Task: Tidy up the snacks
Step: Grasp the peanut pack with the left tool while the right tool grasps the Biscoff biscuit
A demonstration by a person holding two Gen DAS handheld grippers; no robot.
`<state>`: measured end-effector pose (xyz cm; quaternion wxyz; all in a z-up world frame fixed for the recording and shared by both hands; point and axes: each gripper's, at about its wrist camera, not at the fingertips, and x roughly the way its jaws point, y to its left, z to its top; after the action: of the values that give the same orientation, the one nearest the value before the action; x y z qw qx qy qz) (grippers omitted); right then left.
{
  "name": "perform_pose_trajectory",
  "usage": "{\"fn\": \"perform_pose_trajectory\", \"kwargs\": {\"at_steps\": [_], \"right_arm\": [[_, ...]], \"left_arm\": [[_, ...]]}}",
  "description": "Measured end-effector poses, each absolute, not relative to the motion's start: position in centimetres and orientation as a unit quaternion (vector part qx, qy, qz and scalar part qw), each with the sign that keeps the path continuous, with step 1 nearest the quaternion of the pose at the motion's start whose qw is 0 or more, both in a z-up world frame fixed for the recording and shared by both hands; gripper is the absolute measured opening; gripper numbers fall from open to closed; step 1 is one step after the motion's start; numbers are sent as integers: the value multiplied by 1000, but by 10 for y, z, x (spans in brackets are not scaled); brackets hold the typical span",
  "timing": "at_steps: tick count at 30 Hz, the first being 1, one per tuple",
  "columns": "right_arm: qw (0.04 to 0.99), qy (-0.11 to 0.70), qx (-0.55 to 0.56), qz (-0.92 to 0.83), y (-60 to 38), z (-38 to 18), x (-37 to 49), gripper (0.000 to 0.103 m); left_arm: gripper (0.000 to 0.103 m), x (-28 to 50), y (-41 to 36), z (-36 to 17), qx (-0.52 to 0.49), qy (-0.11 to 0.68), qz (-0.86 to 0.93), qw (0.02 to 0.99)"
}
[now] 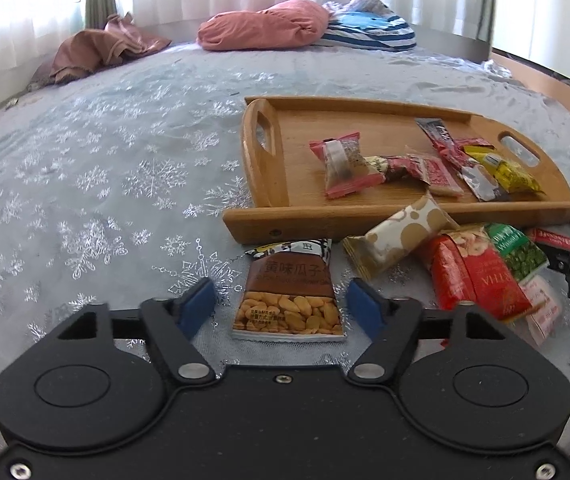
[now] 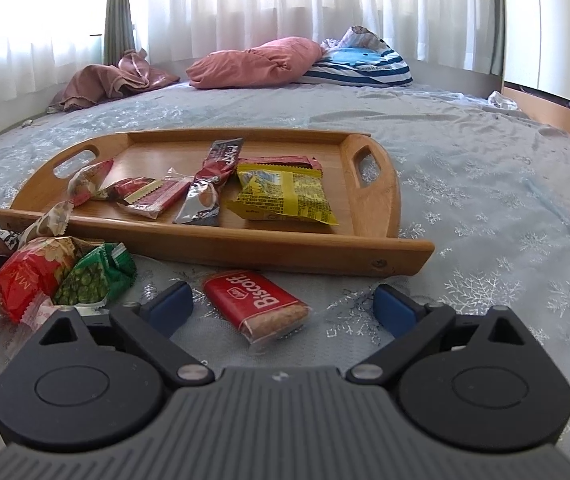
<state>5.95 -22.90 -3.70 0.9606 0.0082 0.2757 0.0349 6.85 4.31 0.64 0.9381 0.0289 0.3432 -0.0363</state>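
The left claw [image 1: 281, 300] is held apart, its blue pads flanking a brown seed packet [image 1: 289, 292] lying on the bed [image 1: 105, 184]. The right claw [image 2: 283, 306] is likewise apart around a red Biscoff packet [image 2: 259, 304]. A wooden tray [image 2: 245, 246] carrying several snacks is set beyond both, with loose packets [image 1: 481, 268] heaped against its near edge.

Five snack packets in the tray [image 2: 205, 240]; Biscoff packet [image 2: 257, 304] before it, on the bedspread [image 2: 505, 208].
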Motion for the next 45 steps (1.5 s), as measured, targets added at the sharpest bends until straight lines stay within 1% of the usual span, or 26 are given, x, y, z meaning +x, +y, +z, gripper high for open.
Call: {"fn": "perform_pose_trajectory", "kwargs": {"at_steps": [2, 3, 8, 10, 14, 16, 28, 32, 37, 40, 42, 43, 45], "right_arm": [[961, 273, 6, 38, -228, -36, 58, 92], [961, 271, 5, 42, -228, -36, 57, 89], [960, 272, -4, 62, -224, -32, 53, 76], [960, 272, -4, 69, -224, -30, 52, 69], [960, 271, -7, 70, -222, -28, 50, 61], [961, 270, -7, 66, -221, -26, 48, 55], [965, 252, -31, 70, -206, -13, 34, 40], [966, 247, -26, 71, -204, -8, 30, 40], [967, 243, -22, 71, -205, -4, 25, 39], [968, 238, -21, 70, -205, -1, 21, 39], [969, 234, -18, 70, -205, 2, 19, 39], [970, 233, -16, 69, -206, 3, 18, 39], [971, 229, -12, 69, -207, 5, 16, 39]], "left_arm": [[51, 67, 42, 8, 30, 343, -40, 938], [50, 66, 42, 9, 31, 344, -41, 937], [48, 64, 42, 12, 34, 348, -47, 936], [47, 63, 43, 13, 33, 349, -49, 935], [47, 61, 46, 15, 26, 352, -50, 934], [47, 60, 47, 16, 24, 352, -48, 935], [45, 50, 47, 34, 26, 326, -41, 944], [43, 48, 49, 37, 21, 325, -40, 945], [39, 44, 51, 41, 13, 323, -40, 946], [34, 43, 52, 44, 10, 321, -40, 946], [8, 42, 52, 45, 9, 320, -38, 947], [4, 42, 53, 46, 9, 320, -36, 947], [5, 43, 54, 46, 4, 321, -37, 946]]}}
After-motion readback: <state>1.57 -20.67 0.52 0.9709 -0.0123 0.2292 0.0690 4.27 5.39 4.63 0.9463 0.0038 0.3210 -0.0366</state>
